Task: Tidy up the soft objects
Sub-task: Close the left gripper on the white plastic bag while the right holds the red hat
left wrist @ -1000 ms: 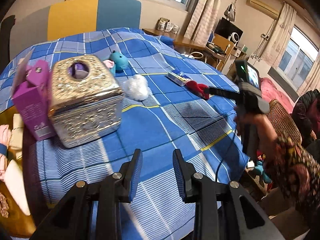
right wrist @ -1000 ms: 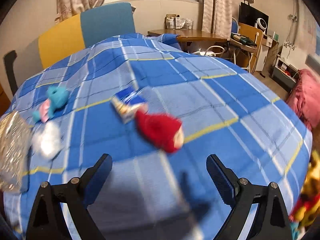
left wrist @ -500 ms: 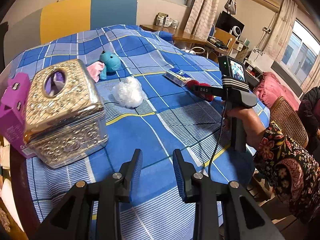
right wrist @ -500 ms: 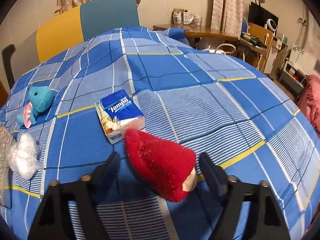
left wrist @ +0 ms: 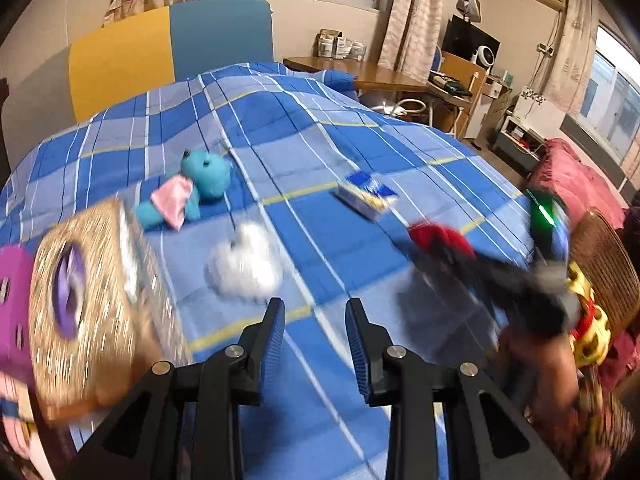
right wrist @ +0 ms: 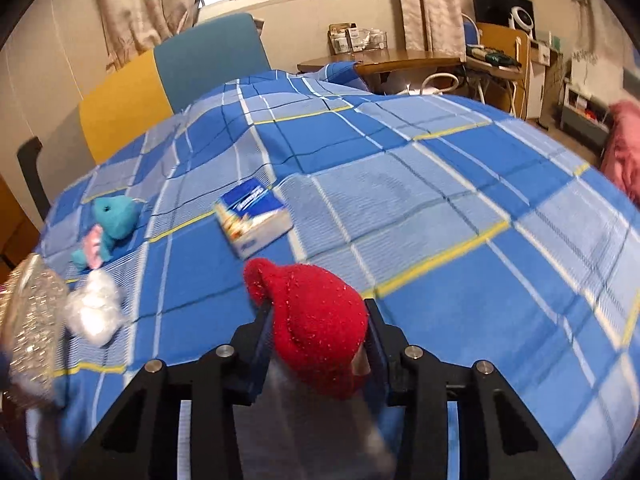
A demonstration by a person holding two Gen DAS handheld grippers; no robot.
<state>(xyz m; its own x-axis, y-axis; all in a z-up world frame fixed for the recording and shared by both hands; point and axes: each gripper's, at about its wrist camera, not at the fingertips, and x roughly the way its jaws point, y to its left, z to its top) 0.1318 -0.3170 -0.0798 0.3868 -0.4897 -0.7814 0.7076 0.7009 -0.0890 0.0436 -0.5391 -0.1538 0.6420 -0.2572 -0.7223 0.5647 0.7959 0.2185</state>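
Right gripper (right wrist: 318,320) jaws, just closing, clamp the red toy (right wrist: 316,320); left gripper (left wrist: 315,334) narrowly apart, empty; open bedspread (right wrist: 460,240) rightward.

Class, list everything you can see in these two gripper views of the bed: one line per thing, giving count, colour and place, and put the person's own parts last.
Checked bedspread: one, blue with white and yellow lines, covers the bed.
Red plush toy: one, red, between the right gripper's fingers.
Blue tissue packet: one, blue and white, just beyond the red toy.
Teal plush toy: one, teal with a pink patch, far left on the bedspread.
White crinkled bundle: one, white, near the box.
Gold embossed box: one, gold, at the left edge.
Purple carton: one, purple, beside the gold box.
Headboard: one, yellow and blue, far end.
Left gripper: one, black, empty.
Right gripper: one, black, jaws just closing on the red toy.
Patterned sleeve: one, floral, right edge.
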